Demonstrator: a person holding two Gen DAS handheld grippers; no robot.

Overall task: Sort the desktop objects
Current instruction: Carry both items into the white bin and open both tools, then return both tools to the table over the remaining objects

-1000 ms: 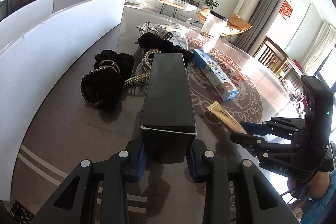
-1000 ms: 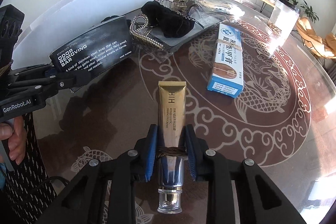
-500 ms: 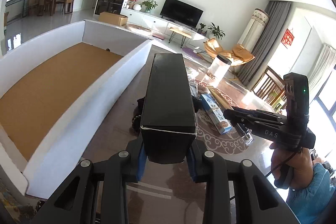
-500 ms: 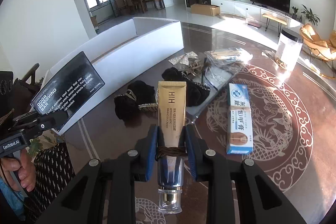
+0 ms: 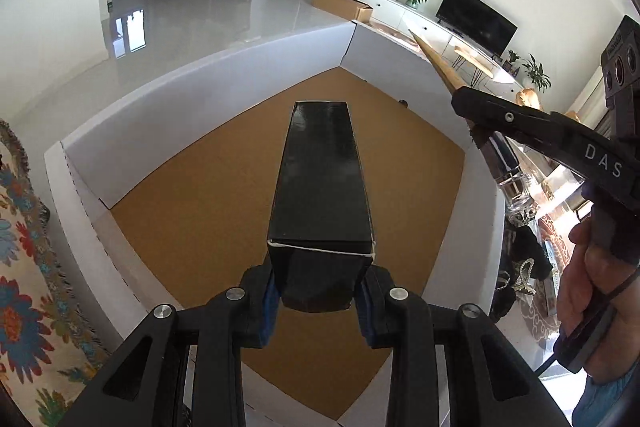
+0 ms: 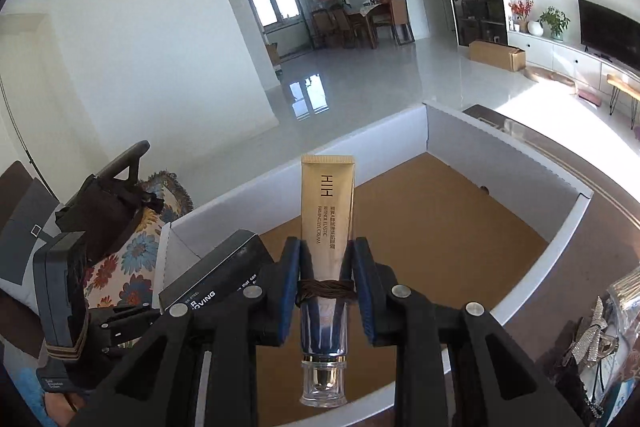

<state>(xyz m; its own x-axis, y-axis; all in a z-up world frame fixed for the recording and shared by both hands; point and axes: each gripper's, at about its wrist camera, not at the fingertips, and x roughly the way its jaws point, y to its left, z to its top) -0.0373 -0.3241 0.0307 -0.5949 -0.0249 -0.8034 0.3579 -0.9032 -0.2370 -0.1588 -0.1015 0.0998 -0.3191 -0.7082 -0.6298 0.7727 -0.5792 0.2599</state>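
- Left wrist view, far left of the frame: a floral cloth (image 5: 24,291) with a fringed edge is seen beside the white outer wall of a large open box (image 5: 86,195).
- Centre of the frame: the left gripper (image 5: 316,301) is closed on a long black box (image 5: 322,183), whose near end is clamped between the blue pads (image 5: 269,309); the black box is held above the brown cardboard floor of the open box, pointing toward its far corner.
- Right of the frame: the right gripper (image 5: 478,131) is seen from the side, gripped by a hand (image 5: 588,287); a gold tube (image 5: 442,69) juts from it toward the upper left, above the right wall of the open box.
- Lower right edge: dark hair accessories (image 5: 524,267) are seen on the patterned tabletop outside the open box.
- Right wrist view, lower left of the frame: the left gripper (image 6: 132,319) is seen with the black box (image 6: 216,283) in it, white lettering showing on its side.
- Centre of the frame: the right gripper (image 6: 326,297) is shut narrowly on the gold tube (image 6: 328,203), the pads (image 6: 292,287) pressing just above its clear cap; the tube is held over the brown floor of the open box (image 6: 576,219).
- Lower right corner: silvery hair accessories (image 6: 592,335) are seen on the table.
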